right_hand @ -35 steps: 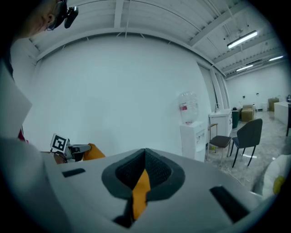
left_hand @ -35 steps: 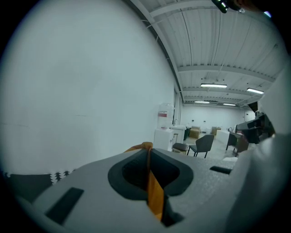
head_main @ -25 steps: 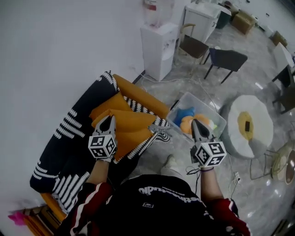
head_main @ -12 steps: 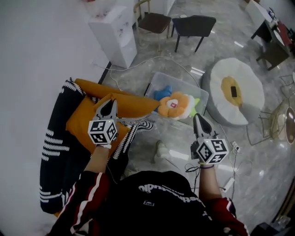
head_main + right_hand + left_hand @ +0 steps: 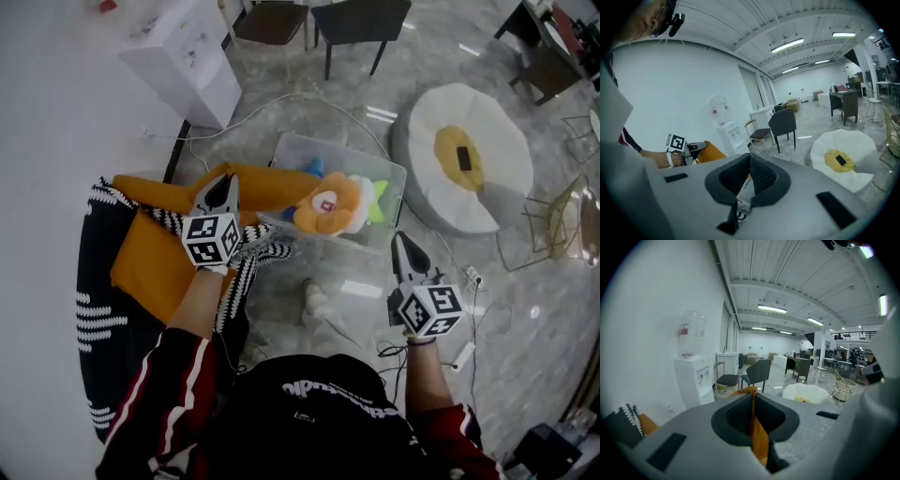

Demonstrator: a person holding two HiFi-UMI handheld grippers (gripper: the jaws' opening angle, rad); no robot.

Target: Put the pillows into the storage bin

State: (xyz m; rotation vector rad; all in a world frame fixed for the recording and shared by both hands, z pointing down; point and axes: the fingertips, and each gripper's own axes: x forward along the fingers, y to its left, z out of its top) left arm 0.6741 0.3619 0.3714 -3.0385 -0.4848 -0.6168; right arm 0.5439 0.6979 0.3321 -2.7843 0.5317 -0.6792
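Observation:
My left gripper (image 5: pixel 223 184) is shut on an orange pillow (image 5: pixel 155 272). The pillow stretches from the dark striped throw (image 5: pixel 103 319) to the near left corner of the clear storage bin (image 5: pixel 375 161). In the left gripper view a fold of the orange pillow fabric (image 5: pixel 759 437) is pinched between the shut jaws of the left gripper (image 5: pixel 752 393). An orange flower plush (image 5: pixel 328 206) lies in the bin with blue and green soft items. My right gripper (image 5: pixel 401 240) hangs shut and empty at the bin's near right corner. In its own view the right gripper (image 5: pixel 749 157) shows nothing gripped.
A white beanbag with a yellow centre (image 5: pixel 464 155) lies right of the bin. A water dispenser (image 5: pixel 183 52) and a dark chair (image 5: pixel 361 19) stand beyond. A white cable (image 5: pixel 281 98) runs over the floor. A shoe (image 5: pixel 314 298) rests before the bin.
The left gripper has carried the orange pillow off the seat and rightward to the bin. The right gripper has dropped lower, to the bin's near right. The head view has swung toward the bin.

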